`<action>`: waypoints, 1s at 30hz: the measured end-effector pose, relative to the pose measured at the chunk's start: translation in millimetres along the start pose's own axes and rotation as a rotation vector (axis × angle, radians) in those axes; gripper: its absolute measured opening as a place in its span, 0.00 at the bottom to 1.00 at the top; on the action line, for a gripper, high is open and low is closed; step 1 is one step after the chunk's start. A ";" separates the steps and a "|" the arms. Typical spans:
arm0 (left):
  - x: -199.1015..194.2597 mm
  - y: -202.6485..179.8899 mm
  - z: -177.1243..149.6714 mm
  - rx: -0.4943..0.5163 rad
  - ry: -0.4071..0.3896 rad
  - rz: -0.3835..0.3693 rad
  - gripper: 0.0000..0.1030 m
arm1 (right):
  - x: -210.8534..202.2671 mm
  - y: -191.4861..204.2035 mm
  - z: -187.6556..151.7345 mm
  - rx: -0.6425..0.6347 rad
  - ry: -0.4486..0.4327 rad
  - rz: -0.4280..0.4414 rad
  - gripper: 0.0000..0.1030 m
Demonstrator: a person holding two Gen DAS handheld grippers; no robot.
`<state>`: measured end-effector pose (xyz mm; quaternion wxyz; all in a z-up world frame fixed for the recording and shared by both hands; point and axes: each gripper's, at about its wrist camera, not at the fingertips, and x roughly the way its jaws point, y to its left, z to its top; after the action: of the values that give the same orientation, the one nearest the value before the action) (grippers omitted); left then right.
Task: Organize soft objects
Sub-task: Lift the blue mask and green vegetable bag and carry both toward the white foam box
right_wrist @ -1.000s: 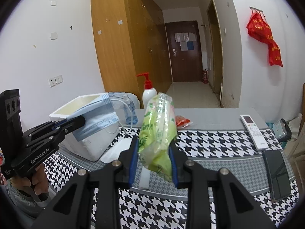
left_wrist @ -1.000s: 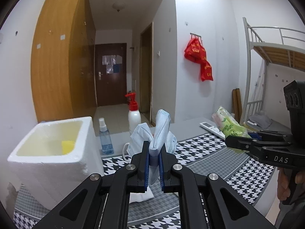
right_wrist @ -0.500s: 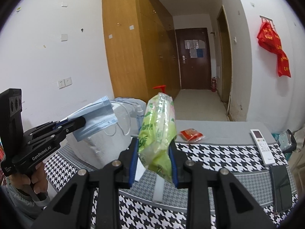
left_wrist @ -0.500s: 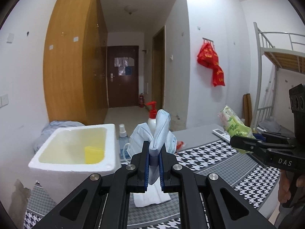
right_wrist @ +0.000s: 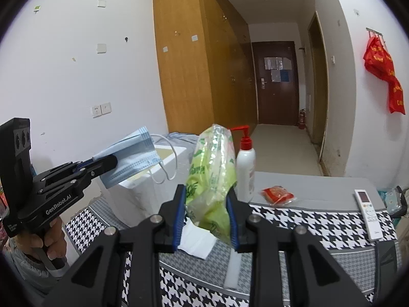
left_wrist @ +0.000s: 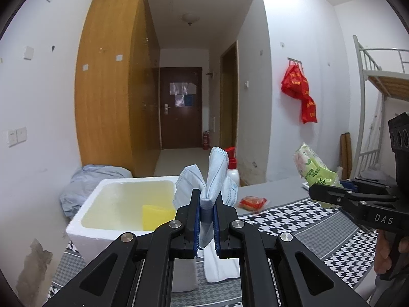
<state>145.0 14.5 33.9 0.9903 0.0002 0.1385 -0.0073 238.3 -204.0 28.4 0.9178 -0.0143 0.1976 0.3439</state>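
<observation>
White walls (left_wrist: pixel 38 97), wood wardrobe (left_wrist: pixel 112 81), bunk bed (left_wrist: pixel 378 76), dark door (left_wrist: pixel 180 107).

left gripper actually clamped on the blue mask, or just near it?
Touching. The left wrist view shows the left gripper with both blue pads pressed against the folded face mask, no gap on either side.

1. I get even, bright indoor light; the ceiling lamp (left_wrist: pixel 190 18) looks unlit.
2. Shadows are soft, without glare.
3. Fisheye bends the walls; black vignette rings both views.
4. Focus is sharp throughout.
</observation>
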 end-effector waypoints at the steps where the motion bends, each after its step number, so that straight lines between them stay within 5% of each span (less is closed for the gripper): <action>1: -1.0 2.2 -0.5 -0.001 0.002 0.007 0.09 | 1.5 1.5 1.0 -0.002 0.001 0.003 0.33; 30: -21.0 57.7 6.6 -0.048 -0.002 0.212 0.09 | 47.5 56.8 25.0 -0.094 0.063 0.176 0.33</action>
<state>127.4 72.4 45.9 0.9854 -0.0091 0.1369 0.1009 243.5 -126.9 40.0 0.8758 -0.0507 0.2106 0.4313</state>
